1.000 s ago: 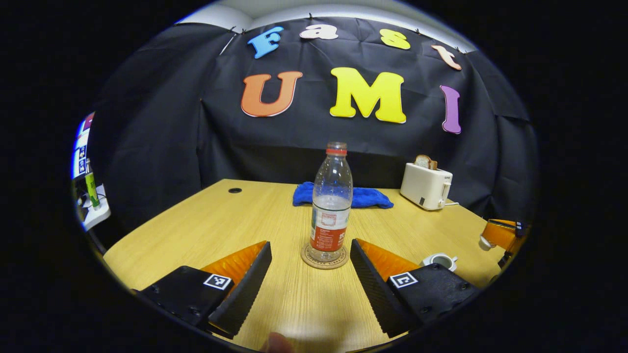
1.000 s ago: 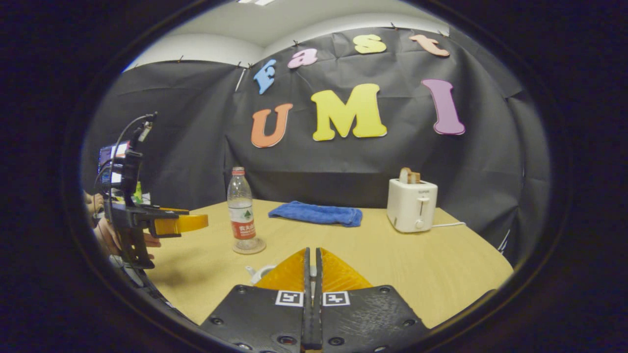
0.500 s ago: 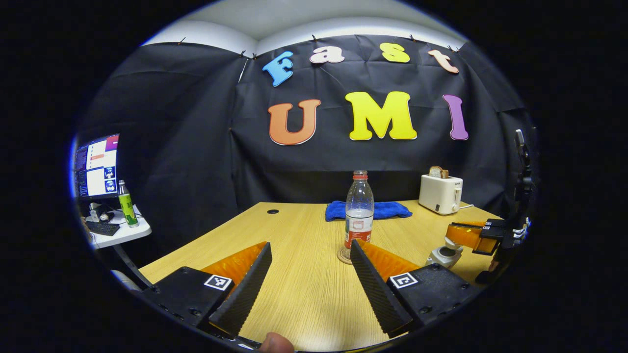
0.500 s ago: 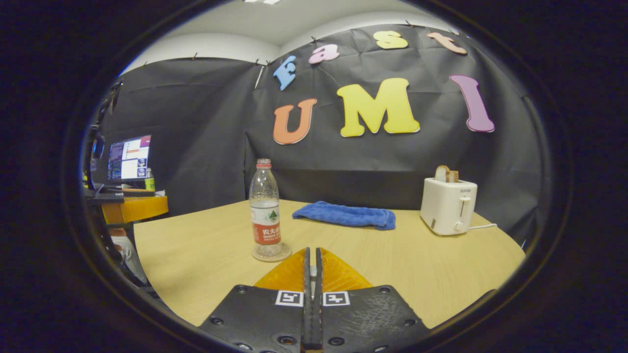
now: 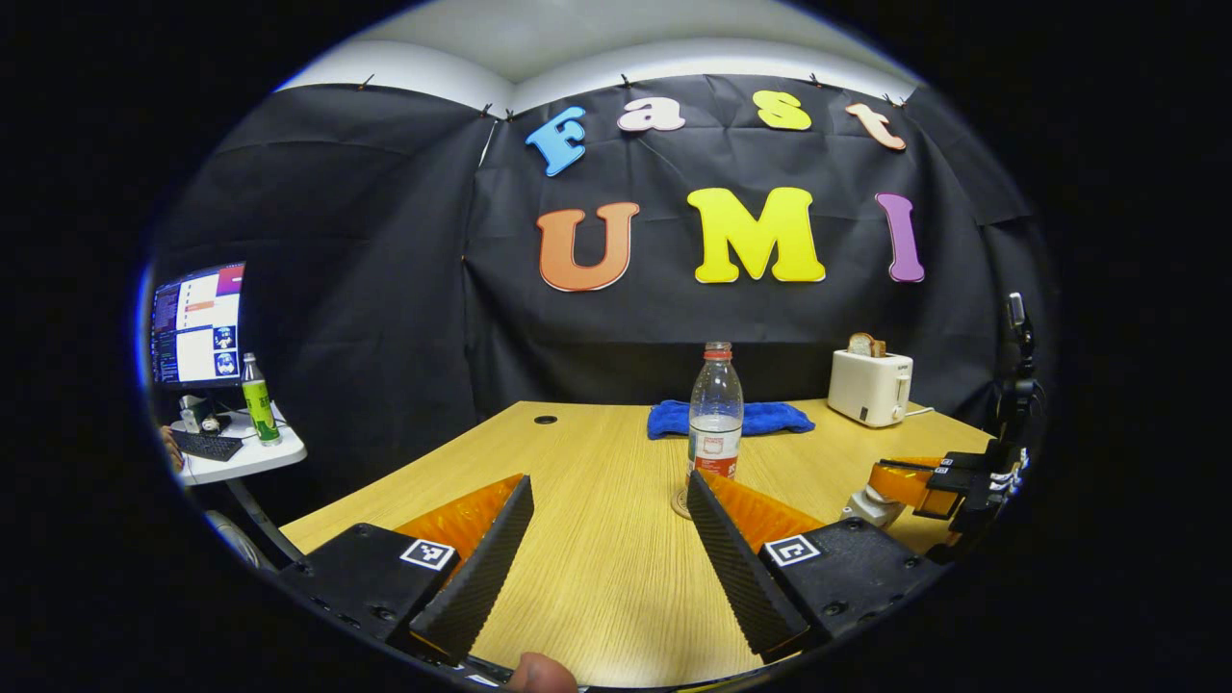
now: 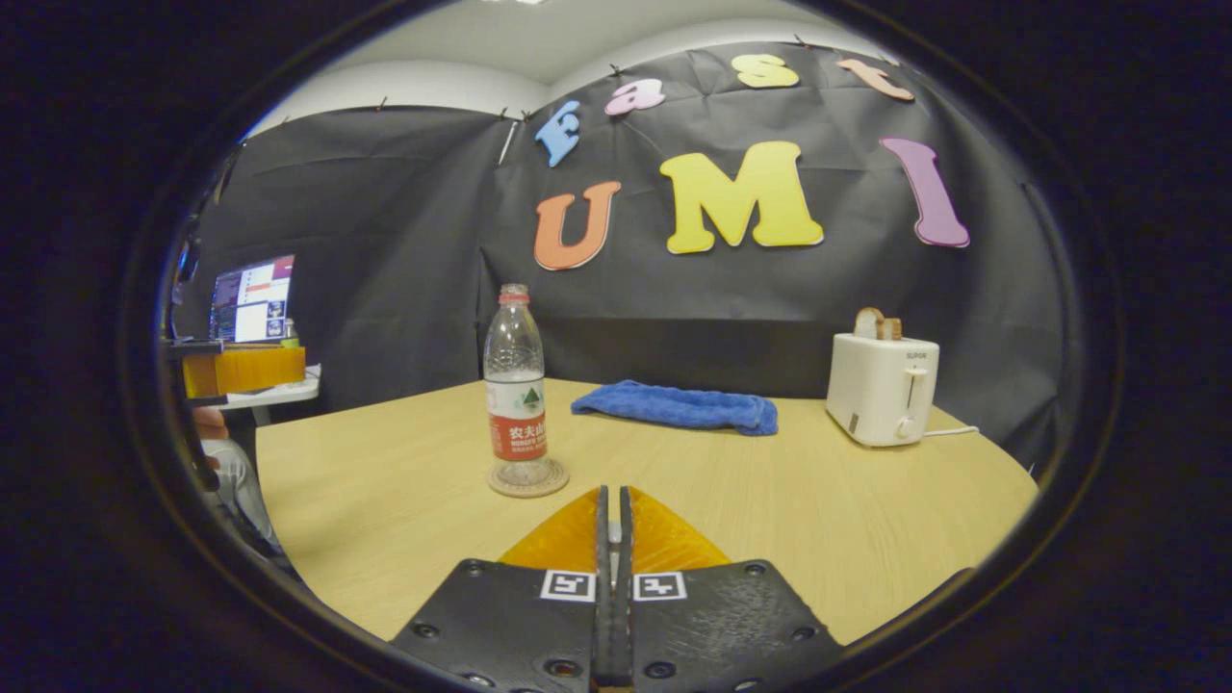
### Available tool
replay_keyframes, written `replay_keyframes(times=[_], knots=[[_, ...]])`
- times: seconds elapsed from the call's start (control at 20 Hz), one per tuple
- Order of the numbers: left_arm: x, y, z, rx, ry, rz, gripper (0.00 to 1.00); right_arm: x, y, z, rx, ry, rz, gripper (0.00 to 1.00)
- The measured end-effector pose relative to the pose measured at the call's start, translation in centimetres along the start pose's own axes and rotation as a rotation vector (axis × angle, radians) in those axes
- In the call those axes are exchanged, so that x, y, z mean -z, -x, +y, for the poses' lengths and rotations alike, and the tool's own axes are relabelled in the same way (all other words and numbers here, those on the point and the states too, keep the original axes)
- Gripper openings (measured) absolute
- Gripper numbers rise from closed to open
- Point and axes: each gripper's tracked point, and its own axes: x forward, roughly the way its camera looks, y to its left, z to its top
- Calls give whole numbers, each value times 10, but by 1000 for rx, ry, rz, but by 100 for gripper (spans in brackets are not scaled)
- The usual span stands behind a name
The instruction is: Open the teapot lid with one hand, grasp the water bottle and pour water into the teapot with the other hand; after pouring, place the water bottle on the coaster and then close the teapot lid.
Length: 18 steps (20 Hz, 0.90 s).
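One water bottle (image 6: pixel 516 385), upright on one coaster (image 6: pixel 527 479), mid-counter (image 6: pixel 770 520). Behind it: one blue cloth (image 6: pixel 676 406); right of it: one toaster (image 6: pixel 881 388). Teapot (image 5: pixel 869 504) at counter's right edge. Left gripper (image 5: pixel 609 486): wide open, empty. Right gripper (image 6: pixel 612 505): fingers together on the lid knob, teapot beneath.

A pale wooden table (image 5: pixel 597 539) is standing before black cloth walls (image 5: pixel 366 289), a small white side table (image 5: pixel 245 457) sitting beyond its left edge.
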Motion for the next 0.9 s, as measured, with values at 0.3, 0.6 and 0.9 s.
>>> replay_keyframes(times=[0.3, 0.6, 0.9], knots=[[-11, 3, -22, 12, 5, -32, 100, -26, 19, -7, 43, -8, -58, 61], [-31, 16, -87, 82, -1, -135, 100, -95, 98, -50, 252, 4, -217, 97], [-39, 41, -124, 148, -2, -189, 100, -108, 178, -64, 405, 44, -263, 97]])
